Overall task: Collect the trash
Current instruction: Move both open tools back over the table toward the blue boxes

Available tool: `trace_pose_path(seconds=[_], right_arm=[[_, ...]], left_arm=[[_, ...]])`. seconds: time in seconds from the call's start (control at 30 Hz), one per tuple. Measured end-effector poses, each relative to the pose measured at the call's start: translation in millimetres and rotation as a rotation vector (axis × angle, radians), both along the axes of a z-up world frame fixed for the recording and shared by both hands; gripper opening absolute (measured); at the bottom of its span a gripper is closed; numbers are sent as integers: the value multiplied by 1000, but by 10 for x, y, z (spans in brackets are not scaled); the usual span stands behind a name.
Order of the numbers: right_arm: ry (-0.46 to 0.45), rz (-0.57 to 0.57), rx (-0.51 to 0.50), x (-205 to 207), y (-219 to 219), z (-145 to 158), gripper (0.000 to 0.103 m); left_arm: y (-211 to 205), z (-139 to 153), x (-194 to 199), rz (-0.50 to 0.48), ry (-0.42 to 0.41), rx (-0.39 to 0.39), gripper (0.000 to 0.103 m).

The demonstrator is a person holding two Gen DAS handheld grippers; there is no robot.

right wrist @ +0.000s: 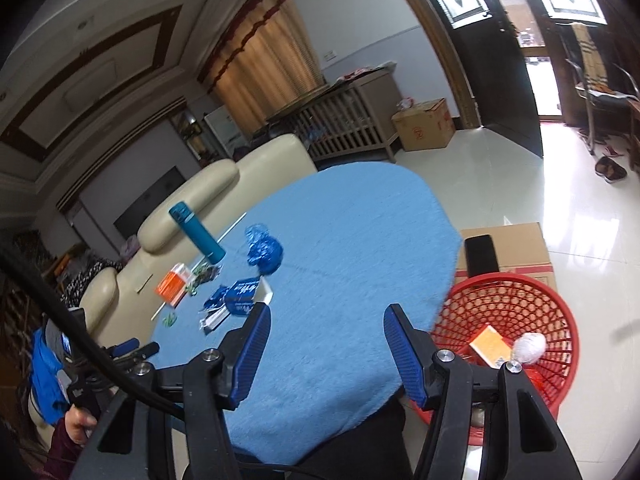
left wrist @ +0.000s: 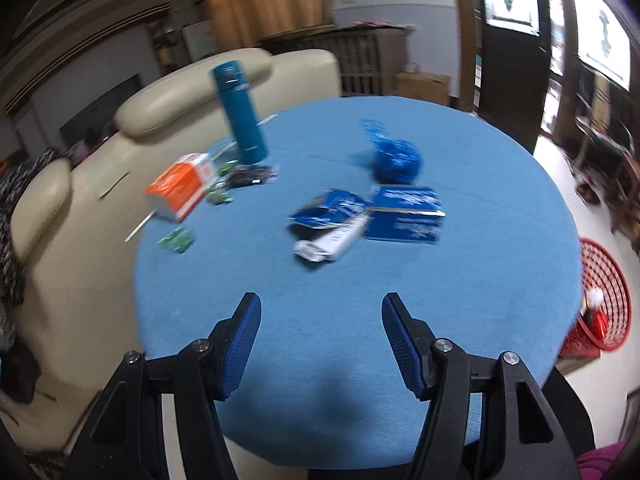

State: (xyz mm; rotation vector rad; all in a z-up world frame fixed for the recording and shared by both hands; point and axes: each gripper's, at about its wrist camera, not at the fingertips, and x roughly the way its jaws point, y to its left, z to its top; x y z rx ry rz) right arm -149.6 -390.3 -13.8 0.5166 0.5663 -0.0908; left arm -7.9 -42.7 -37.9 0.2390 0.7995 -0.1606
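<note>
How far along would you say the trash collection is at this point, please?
Partly done: the red basket already holds an orange-yellow carton and a white wad. Nothing is in hand; the left gripper and right gripper are both open and empty. Left on the blue table: the crumpled blue bag, blue packets, white wrapper and orange box.

This is a living room in a home. There is a cream sofa (right wrist: 224, 184), long curtains (right wrist: 260, 60), a round blue table (right wrist: 360, 240) and a shiny tiled floor (right wrist: 520, 184).
</note>
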Motion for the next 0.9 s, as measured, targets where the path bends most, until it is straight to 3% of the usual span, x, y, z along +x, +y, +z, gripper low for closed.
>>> trace_pose_path(seconds=[0.23,0.9], right_arm=[[21,76,-45,229,345,50,63],[129,287,-89,948,1189,-214,63]], left_arm=[[270,135,20,65,-59,-20,64],[625,-99,186,122,-10,-30,64]])
